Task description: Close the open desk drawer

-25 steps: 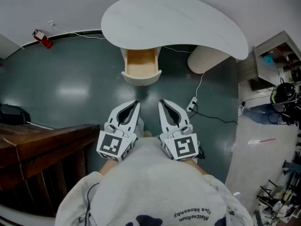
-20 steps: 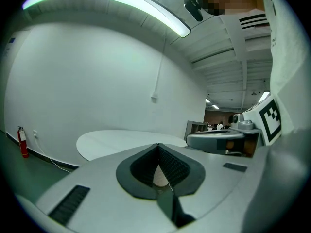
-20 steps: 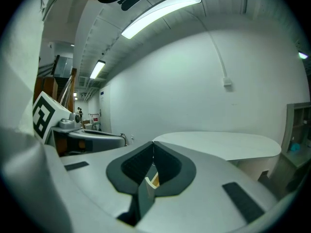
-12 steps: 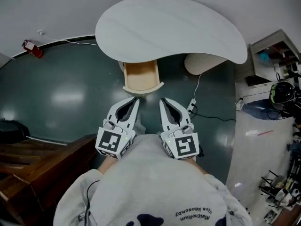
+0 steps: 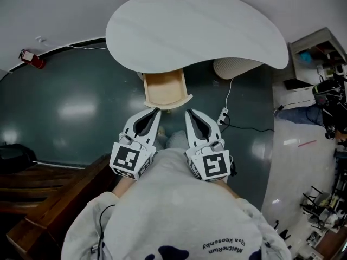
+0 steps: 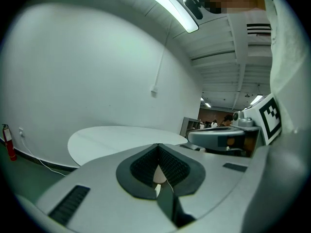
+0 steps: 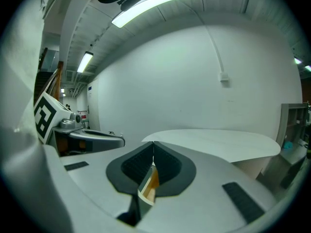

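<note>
Lab-workshop, by my view: glossy dark floor [image 5: 70, 112], red fire extinguisher [image 5: 31, 58] far left, cluttered shelving [image 5: 317, 50] right, loose cables [image 5: 246, 128] near one white bench [image 5: 195, 31], strip light [image 7: 155, 1] overhead, bare white wall [image 7: 184, 81] behind.

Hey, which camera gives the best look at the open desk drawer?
The head view: the drawer shows from above, pulled out under the white desk top, wooden inside visible. The right gripper view catches only a wooden sliver past its shut jaws; the left gripper view, a pale scrap, too little to tell.
</note>
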Demonstrator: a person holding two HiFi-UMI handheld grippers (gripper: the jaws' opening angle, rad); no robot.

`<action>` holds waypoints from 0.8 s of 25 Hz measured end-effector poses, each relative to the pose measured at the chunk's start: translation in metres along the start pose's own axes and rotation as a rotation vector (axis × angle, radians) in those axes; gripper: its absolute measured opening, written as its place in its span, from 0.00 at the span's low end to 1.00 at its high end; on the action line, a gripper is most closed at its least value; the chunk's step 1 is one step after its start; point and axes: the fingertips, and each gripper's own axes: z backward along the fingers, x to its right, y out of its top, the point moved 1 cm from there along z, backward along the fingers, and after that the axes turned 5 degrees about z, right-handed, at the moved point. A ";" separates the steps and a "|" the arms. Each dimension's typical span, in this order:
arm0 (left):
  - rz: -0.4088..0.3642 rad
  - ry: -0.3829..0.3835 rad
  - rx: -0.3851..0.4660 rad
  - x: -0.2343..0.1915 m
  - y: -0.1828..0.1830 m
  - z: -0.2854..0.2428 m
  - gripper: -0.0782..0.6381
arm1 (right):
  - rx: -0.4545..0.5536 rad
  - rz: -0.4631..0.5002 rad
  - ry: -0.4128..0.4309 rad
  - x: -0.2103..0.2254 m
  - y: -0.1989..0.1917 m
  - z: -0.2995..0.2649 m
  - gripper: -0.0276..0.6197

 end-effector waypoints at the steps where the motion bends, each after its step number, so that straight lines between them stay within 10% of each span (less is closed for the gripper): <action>1: 0.003 0.001 -0.007 -0.002 -0.002 -0.001 0.12 | -0.005 0.002 0.001 0.000 -0.002 -0.002 0.07; 20: 0.022 -0.027 -0.150 -0.019 -0.066 -0.041 0.12 | -0.130 0.052 0.081 -0.013 -0.082 -0.034 0.07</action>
